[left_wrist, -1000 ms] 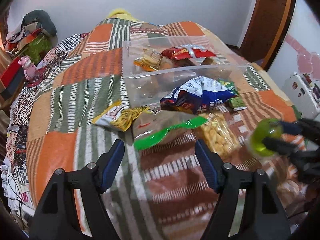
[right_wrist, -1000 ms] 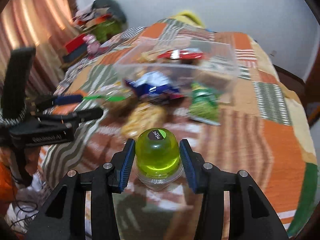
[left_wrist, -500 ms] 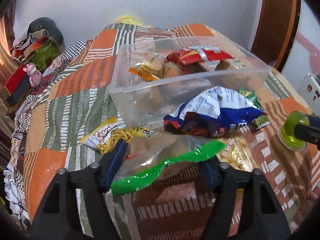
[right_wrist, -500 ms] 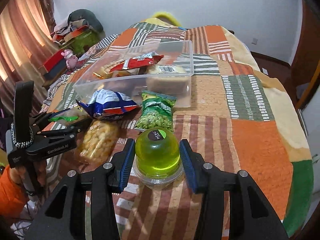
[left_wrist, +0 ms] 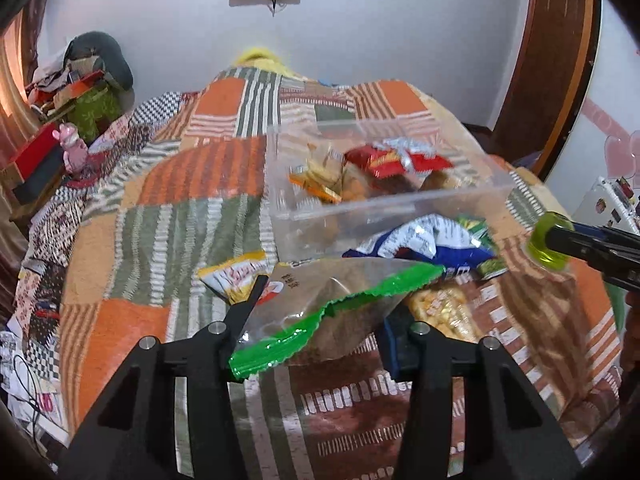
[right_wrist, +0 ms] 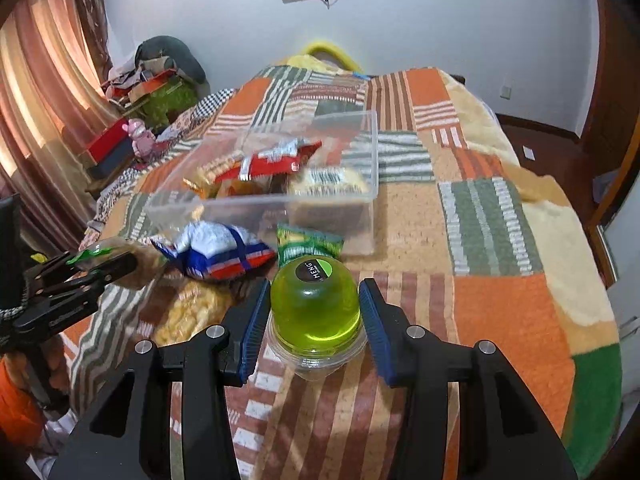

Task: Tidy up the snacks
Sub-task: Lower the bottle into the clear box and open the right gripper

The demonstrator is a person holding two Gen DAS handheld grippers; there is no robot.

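Note:
My left gripper (left_wrist: 320,312) has a clear snack bag with a green edge (left_wrist: 360,288) between its fingers. The jaws are closing and pinch the bag, which hangs tilted just above the blanket. From the right wrist view, that left gripper (right_wrist: 120,264) is at the far left with the bag (right_wrist: 92,254). My right gripper (right_wrist: 314,292) is shut on a green jelly cup (right_wrist: 314,312) and holds it over the blanket; the cup (left_wrist: 546,246) also shows in the left wrist view. A clear plastic bin (left_wrist: 400,208) (right_wrist: 256,204) further up the bed holds several snack packets.
In front of the bin lie a blue-and-white bag (right_wrist: 220,248), a green pea bag (right_wrist: 308,244), a yellow puffs bag (right_wrist: 188,312) and a yellow-white packet (left_wrist: 232,276). The patchwork blanket (right_wrist: 500,312) covers the bed. Clutter and a pink toy (left_wrist: 74,148) sit at the left.
The left jaws narrowed from wide open around the green-edged bag, and the bag rose off the blanket. The right gripper carried the jelly cup sideways, nearer the bin.

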